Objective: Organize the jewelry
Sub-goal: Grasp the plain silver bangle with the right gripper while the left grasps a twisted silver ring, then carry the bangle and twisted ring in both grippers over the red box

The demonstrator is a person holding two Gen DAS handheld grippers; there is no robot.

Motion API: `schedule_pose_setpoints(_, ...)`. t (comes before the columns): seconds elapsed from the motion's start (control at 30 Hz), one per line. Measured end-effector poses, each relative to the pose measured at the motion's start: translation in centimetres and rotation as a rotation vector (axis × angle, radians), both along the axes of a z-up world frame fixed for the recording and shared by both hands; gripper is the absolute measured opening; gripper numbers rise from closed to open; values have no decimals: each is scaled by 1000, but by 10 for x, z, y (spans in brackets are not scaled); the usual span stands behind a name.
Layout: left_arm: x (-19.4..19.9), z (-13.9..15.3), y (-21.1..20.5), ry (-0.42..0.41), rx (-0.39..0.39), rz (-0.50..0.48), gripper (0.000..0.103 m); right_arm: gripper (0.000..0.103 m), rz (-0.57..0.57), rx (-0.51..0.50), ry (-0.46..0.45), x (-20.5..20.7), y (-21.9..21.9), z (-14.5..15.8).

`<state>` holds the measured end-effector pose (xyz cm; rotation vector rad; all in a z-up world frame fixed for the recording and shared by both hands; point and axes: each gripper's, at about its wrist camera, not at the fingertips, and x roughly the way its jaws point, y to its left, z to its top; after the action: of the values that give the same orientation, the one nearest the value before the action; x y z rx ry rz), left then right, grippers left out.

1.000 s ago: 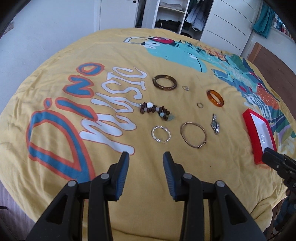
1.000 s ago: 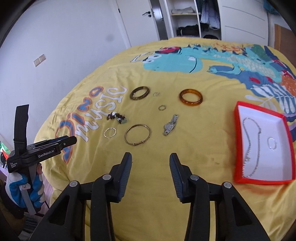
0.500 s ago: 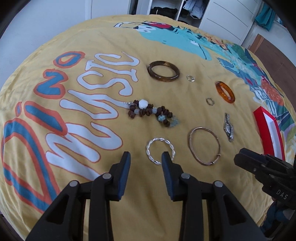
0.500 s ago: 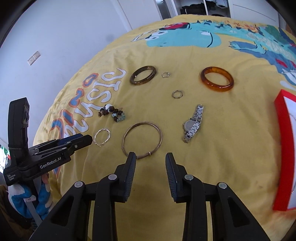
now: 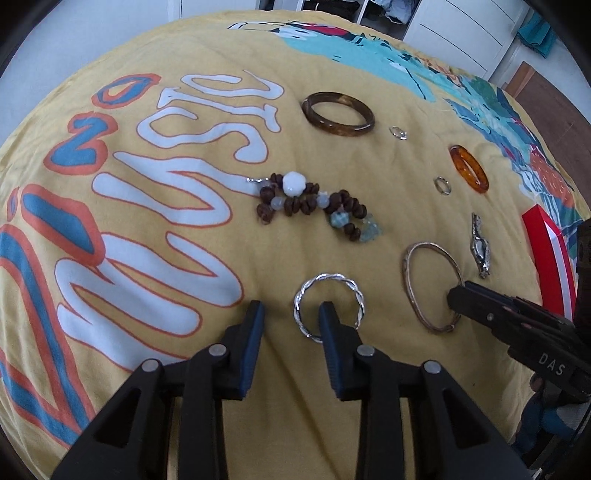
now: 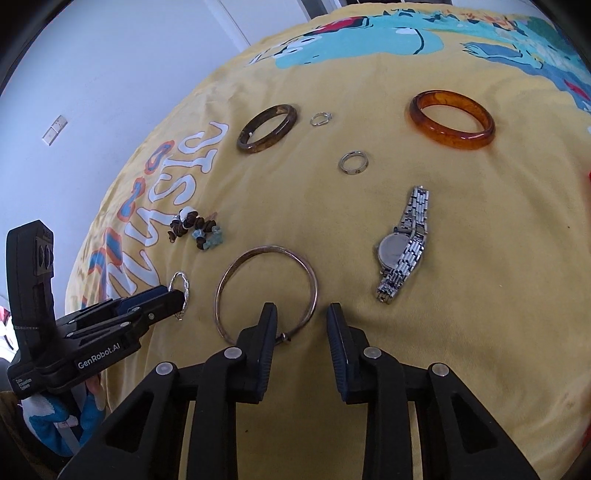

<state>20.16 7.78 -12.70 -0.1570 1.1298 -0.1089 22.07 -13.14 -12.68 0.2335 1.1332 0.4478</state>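
Jewelry lies on a yellow printed bedspread [image 5: 184, 55]. My left gripper [image 5: 290, 312] is open, low over a twisted silver bangle [image 5: 328, 280]; its right finger sits inside the ring, its left finger outside the near-left rim. My right gripper [image 6: 301, 314] is open astride the near rim of a thin gold bangle [image 6: 266, 254], also in the left wrist view [image 5: 432, 254]. A silver watch [image 6: 404, 242], a brown bead bracelet [image 5: 314, 203], a dark brown bangle [image 5: 338, 114], an amber bangle [image 6: 452, 120] and two small rings [image 6: 354, 162] [image 6: 319, 119] lie around.
A red jewelry box [image 5: 548, 254] with a white lining stands at the right edge of the bed. White wardrobe doors and shelves [image 5: 461, 22] are behind the bed. A white wall [image 6: 110, 74] is on the left.
Both grippers have moved forward and down toward the bedspread. The left now straddles the twisted silver bangle's rim and the right straddles the gold bangle's rim. Both stay open.
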Motion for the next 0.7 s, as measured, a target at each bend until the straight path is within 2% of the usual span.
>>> schedule_pose_setpoints(0.33,-1,-3,-6,-22,29,13,28,27,37,-25,-40,5,14,-8)
schedule_pose_setpoints(0.47,-3,-2,-10,-40,58,14,25,19,46,-46,-58,7,16,-9)
schedule_pose_setpoints(0.53,-3,0,-12,-51,71,16,19,14,49,-57,-72,6,16,-7)
schedule_pose_setpoints(0.6,-4,1,-12,-57,77,21,13,5,57,-61,-83,5,17,-3)
schedule_pose_setpoints(0.7,-5,5,-10,-62,75,32,7,4,78,-79,-111,0,21,5)
